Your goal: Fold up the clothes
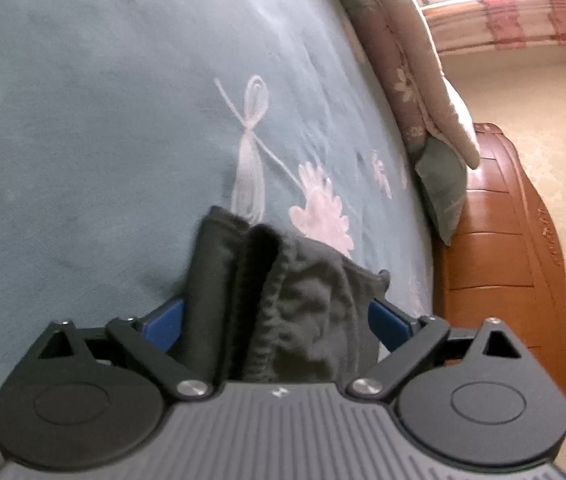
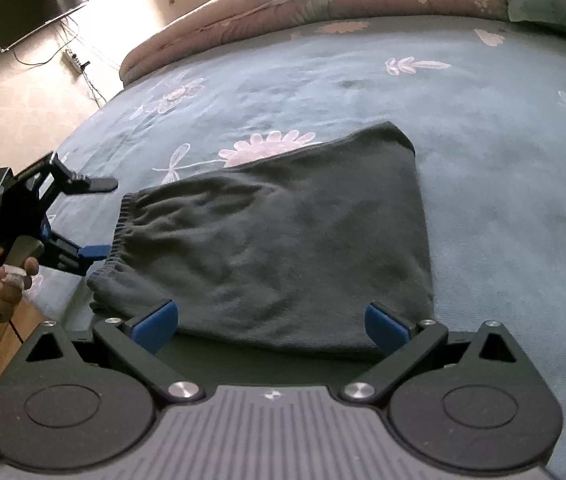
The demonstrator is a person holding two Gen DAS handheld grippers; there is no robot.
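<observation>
- The dark garment [image 2: 283, 248] lies on the blue flowered bedsheet [image 2: 503, 140] near the bed's near edge, in a compact, roughly square stack of layers; it looks folded at least in part, and whether another fold is wanted cannot be settled from here.
- The elastic waistband [image 2: 117, 232] runs along the garment's left edge, gathered and puckered; the far corner reaches a pink flower print on the sheet.
- The left gripper [image 1: 277, 316] has its blue pads spread wide, with the bunched waistband end sitting between them; the cloth fills the gap, but the jaws do not look pressed onto it.
- The right gripper [image 2: 271, 320] is likewise spread, its pads at the garment's near edge, resting on or just above the cloth without pinching it.
- The person's hand [image 2: 1, 276] grips the left tool's handle at the bed's edge.
- If a further fold is meant, both tongs should pinch all layers at matching corners, lift together and lay the edge down squarely, so the stack does not slide apart.
- The fabric looks thick, soft and matte, with shallow wrinkles across the top layer; smoothing those outward would keep the pile flat.
</observation>
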